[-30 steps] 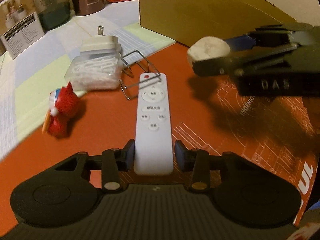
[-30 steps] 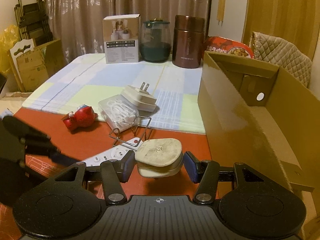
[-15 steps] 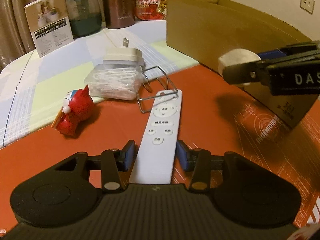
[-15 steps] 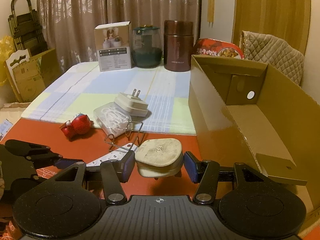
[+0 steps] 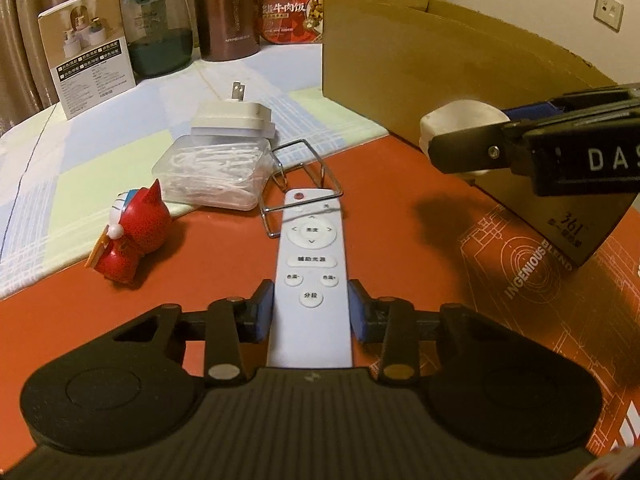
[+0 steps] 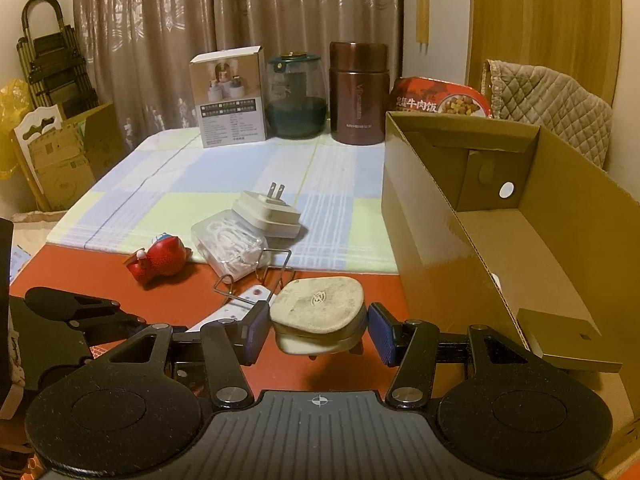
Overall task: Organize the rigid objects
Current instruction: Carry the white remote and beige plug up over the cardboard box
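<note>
Gripping smooth slab remote (image 5: 312, 276), rounded charger (image 6: 318, 312).

White remote (image 5: 311, 276) flat on red mat; scuffed cream charger (image 6: 318, 312) (airborne) beside cardboard box (image 6: 500, 216).

A lived-in home — a table with a checked cloth (image 6: 224, 184) and red mat (image 5: 400, 248), brown curtains (image 6: 240, 32) at twelve o'clock, a quilted chair cover (image 6: 552, 92) at two o'clock, a folded stepladder (image 6: 52, 64) at ten o'clock — plus a thermos (image 6: 358, 92) and an instant-meal tub (image 6: 440, 100).
</note>
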{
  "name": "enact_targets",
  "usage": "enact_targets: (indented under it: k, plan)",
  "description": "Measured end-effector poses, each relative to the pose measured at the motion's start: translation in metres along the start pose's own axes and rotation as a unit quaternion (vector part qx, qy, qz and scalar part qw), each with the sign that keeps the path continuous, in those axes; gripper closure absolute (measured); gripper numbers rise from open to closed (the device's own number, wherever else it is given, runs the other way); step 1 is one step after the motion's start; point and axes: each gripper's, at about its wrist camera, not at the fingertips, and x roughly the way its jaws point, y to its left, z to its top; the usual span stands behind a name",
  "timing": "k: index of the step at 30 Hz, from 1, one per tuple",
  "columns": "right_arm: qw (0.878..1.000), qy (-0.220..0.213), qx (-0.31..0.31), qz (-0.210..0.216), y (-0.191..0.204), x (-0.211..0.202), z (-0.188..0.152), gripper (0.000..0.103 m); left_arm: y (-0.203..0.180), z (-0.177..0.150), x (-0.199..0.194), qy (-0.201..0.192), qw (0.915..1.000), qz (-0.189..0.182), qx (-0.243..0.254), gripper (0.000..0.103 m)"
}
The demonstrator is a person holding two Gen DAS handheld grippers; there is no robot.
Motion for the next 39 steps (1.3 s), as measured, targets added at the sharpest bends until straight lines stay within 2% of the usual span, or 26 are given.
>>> enact_targets:
  k: [9, 18, 24, 32, 39]
  plan:
    - [1.000, -0.006, -0.004, 0.002, 0.003, -0.009, 0.003, 0.053, -0.009, -0.009, -0.022, 0.037, 0.9992, -0.011, -0.003, 0.070]
    - [1.000, -0.027, -0.001, 0.008, 0.003, -0.032, 0.010, 0.053, -0.019, -0.018, -0.060, 0.022, 0.9991, -0.004, -0.035, 0.070]
    - [0.999, -0.040, 0.001, 0.012, 0.000, -0.050, 0.011, 0.053, -0.018, -0.009, -0.087, -0.011, 0.9979, 0.006, -0.064, 0.070]
    - [0.997, -0.078, 0.001, 0.018, -0.010, -0.084, 0.021, 0.053, -0.016, 0.025, -0.122, -0.077, 0.9919, 0.007, -0.101, 0.070]
    - [0.993, -0.118, 0.014, -0.016, -0.037, -0.114, 0.034, 0.053, -0.022, 0.062, -0.144, -0.125, 0.9854, -0.001, -0.116, 0.070]
